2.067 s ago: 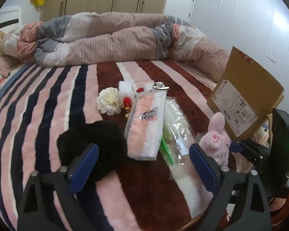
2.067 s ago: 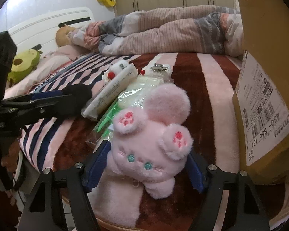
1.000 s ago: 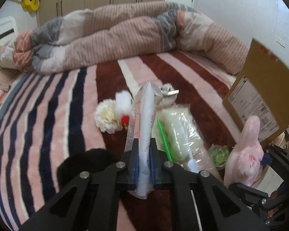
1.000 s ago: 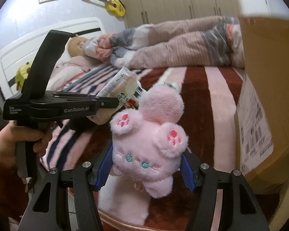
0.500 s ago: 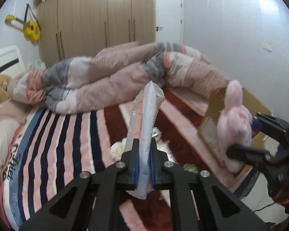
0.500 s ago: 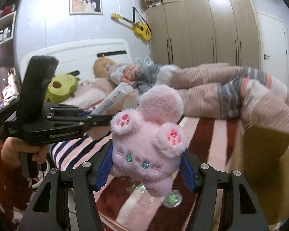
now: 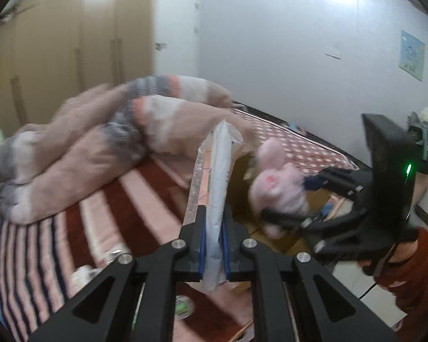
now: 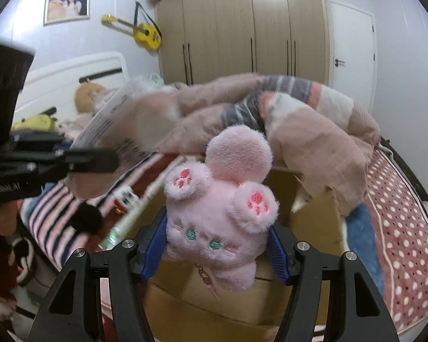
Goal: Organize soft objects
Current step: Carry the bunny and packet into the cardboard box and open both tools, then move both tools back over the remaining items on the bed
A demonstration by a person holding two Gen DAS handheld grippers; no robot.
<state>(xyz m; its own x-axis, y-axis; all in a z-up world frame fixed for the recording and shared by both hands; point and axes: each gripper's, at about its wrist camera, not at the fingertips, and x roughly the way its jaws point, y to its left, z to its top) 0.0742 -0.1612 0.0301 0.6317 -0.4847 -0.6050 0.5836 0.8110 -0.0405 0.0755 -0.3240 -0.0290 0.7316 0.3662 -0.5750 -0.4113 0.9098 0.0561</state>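
My left gripper (image 7: 213,232) is shut on a flat clear plastic packet of pink-white soft material (image 7: 218,176) and holds it upright in the air. It also shows at the left of the right wrist view (image 8: 111,125). My right gripper (image 8: 218,245) is shut on a pink plush bunny (image 8: 222,202) and holds it above an open cardboard box (image 8: 314,219). In the left wrist view the bunny (image 7: 279,185) and right gripper hang just right of the packet, with the box (image 7: 242,182) behind them.
The striped bed blanket (image 7: 71,242) lies below left, with a rolled quilt (image 7: 100,142) behind. A black fluffy item (image 8: 85,218) and a long clear packet (image 8: 134,213) lie on the bed beside the box. A polka-dot cover (image 8: 399,228) is to the right.
Both grippers have swung right toward the cardboard box, carrying the packet and the bunny. The box's open top has come into the right wrist view beneath the bunny.
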